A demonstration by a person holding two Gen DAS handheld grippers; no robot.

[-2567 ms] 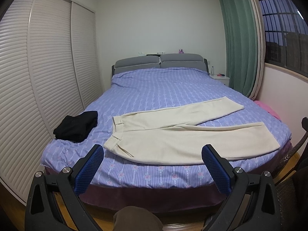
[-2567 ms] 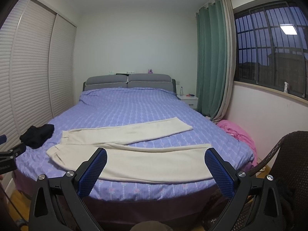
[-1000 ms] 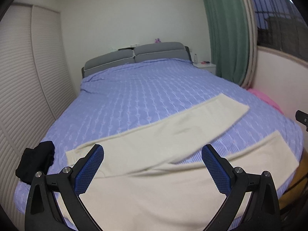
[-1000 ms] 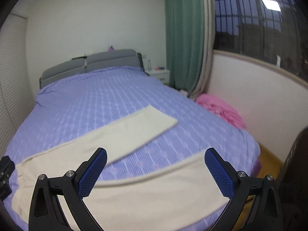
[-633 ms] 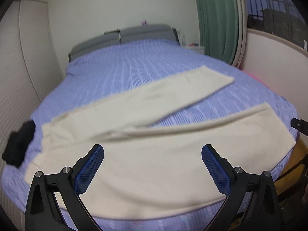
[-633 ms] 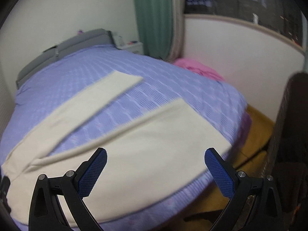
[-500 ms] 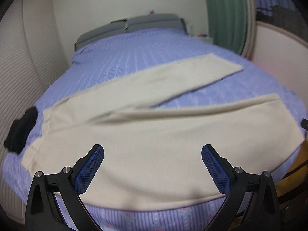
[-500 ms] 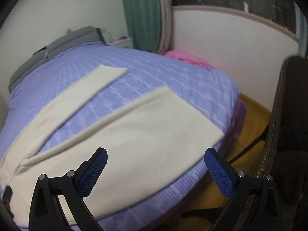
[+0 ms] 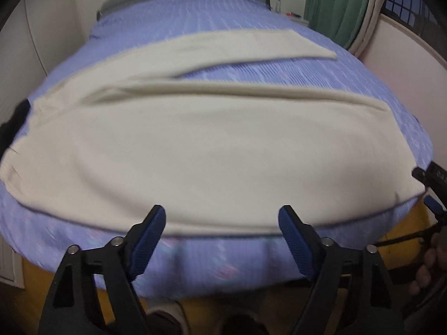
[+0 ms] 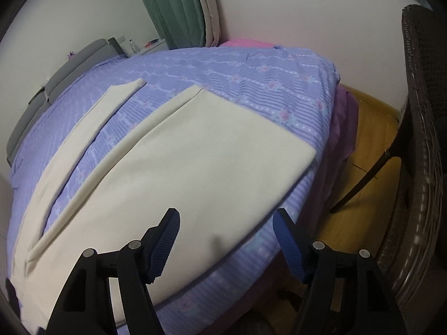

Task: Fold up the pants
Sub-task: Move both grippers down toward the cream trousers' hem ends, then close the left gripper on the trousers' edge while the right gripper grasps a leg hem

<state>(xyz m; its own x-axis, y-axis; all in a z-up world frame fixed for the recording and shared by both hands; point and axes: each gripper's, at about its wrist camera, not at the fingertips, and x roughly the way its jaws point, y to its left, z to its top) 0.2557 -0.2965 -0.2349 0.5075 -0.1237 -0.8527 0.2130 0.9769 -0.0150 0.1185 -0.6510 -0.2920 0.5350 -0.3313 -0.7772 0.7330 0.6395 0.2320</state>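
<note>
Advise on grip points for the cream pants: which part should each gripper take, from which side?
Take the near leg's long edge along the bed's foot side. The pants lie flat, legs splayed, so that edge is reachable. Left gripper probably pinches it mid-leg from the foot of the bed; right gripper takes it near the hem corner. Both are open, touching nothing.

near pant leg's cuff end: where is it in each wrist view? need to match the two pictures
Left wrist: the near leg's cuff is at the right edge of the cream pants, above and right of the left tongs.
Right wrist: the cuff sits upper centre, above the right tongs, near the bed's corner.
Shared landmark: the green curtain, top right in the left view, top centre in the right.
</note>
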